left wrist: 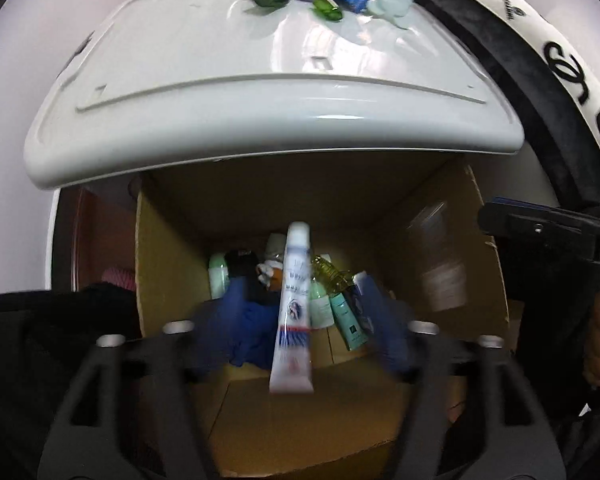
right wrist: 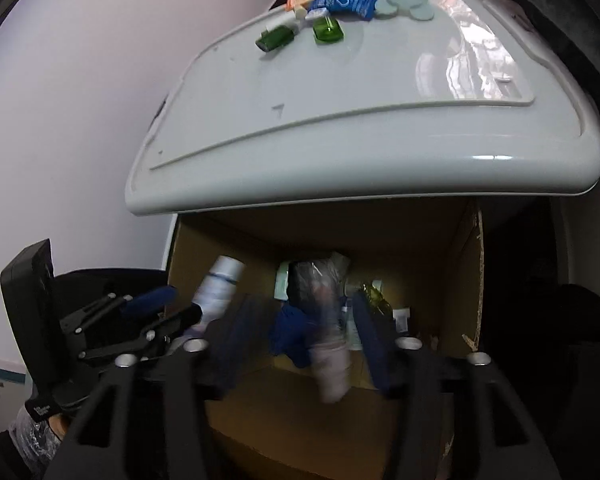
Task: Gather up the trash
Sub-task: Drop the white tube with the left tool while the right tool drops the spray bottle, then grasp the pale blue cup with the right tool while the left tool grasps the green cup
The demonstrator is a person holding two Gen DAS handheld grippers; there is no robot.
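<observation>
Both grippers over the cardboard box, items loose between parted jaws.

Left gripper stood with blue fingers apart above the cardboard box; a white tube hung between them, pads not pressing it. Right gripper also parted, a blurred dark wrapped item between its fingers, no contact evident. Box already held small bottles and a blue glove. On the white lid above lay more trash: two green bottles, a blue packet.

Blk tongs (blue pads, silver screws)
</observation>
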